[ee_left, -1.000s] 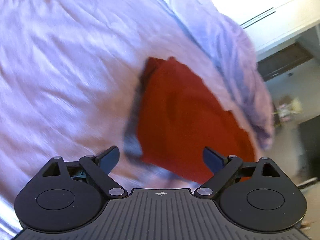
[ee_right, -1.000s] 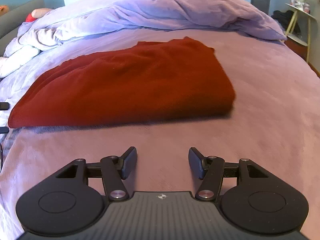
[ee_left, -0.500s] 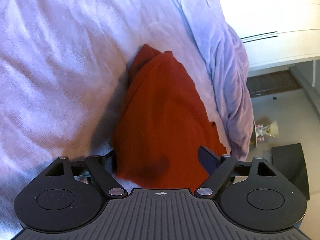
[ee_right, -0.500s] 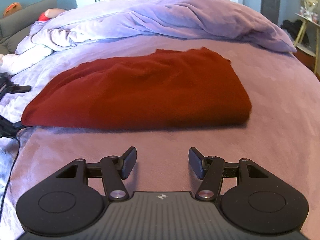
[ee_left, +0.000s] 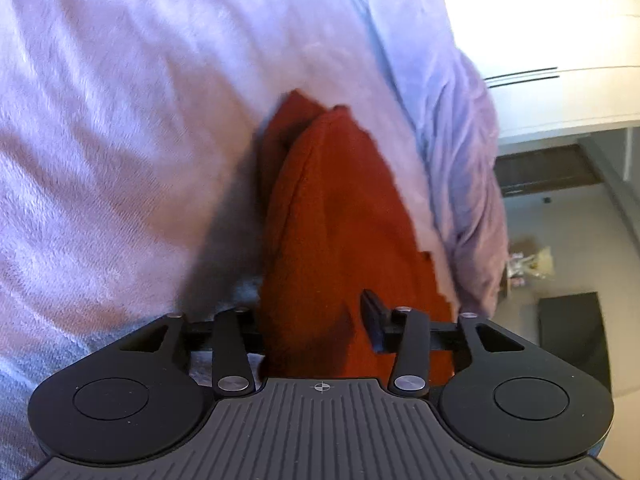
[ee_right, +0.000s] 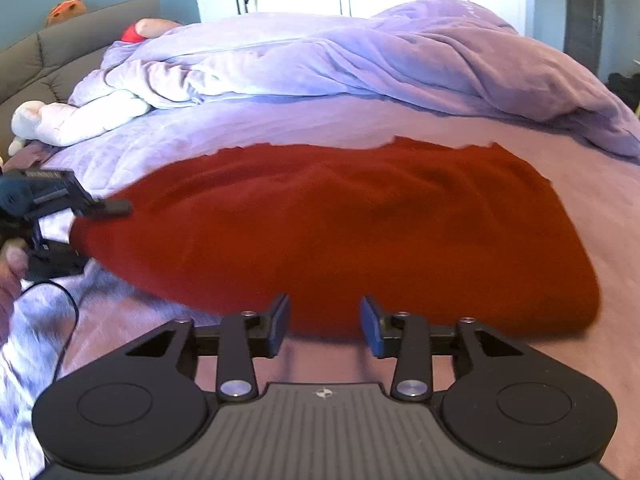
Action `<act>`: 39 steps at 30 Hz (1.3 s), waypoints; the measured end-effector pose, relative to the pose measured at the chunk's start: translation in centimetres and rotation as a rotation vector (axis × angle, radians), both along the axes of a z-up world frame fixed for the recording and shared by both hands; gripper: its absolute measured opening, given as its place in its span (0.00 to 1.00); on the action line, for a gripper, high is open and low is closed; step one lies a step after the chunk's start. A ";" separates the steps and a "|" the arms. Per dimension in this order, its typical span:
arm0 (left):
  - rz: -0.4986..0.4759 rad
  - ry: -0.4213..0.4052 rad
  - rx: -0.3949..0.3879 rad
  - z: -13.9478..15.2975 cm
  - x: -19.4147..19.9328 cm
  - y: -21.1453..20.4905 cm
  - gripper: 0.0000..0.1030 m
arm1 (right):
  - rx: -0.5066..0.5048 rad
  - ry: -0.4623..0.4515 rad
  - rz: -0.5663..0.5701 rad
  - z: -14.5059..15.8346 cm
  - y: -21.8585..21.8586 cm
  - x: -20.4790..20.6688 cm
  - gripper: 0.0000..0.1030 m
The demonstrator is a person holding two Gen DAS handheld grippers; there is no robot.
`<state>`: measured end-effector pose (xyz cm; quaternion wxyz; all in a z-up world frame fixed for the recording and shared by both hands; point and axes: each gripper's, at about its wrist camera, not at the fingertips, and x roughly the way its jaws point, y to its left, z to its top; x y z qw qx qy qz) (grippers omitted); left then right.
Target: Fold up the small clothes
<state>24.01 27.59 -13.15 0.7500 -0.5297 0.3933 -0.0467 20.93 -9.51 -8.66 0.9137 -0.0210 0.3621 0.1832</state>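
Lying folded on a bed (ee_right: 600,208) under a mauve plush cover: one red garment (ee_right: 340,232), long edge toward the right wrist camera. Crumpled lilac duvet (ee_right: 360,60) heaped behind it; white soft toy (ee_right: 52,124) at far left beside a grey headboard (ee_right: 60,52).

Left tool (ee_left: 316,320): jaws closing around the narrow end of the garment, cloth between them; whether the pads already press on it, cannot tell. Seen also at the left edge of the right wrist view, one finger over the cloth, held in a hand (ee_right: 10,276).

Right tool (ee_right: 324,326): jaws closing, nothing between them, fingertips just short of the garment's near edge.
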 end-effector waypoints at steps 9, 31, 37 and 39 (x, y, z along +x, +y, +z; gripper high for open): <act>0.025 -0.038 0.010 1.3 0.3 0.0 0.24 | -0.037 0.029 0.035 -1.9 3.0 2.6 0.21; -0.436 -0.168 0.544 7.4 7.4 -26.2 0.33 | 0.101 0.029 -0.280 -0.7 -11.4 -2.1 0.25; -0.455 -0.233 0.648 9.4 4.9 -27.4 0.55 | 0.099 0.046 -0.305 -1.1 -13.1 -2.6 0.25; -0.422 -0.255 0.674 10.8 3.0 -25.9 0.65 | 0.101 0.037 -0.306 -0.8 -13.4 -2.6 0.25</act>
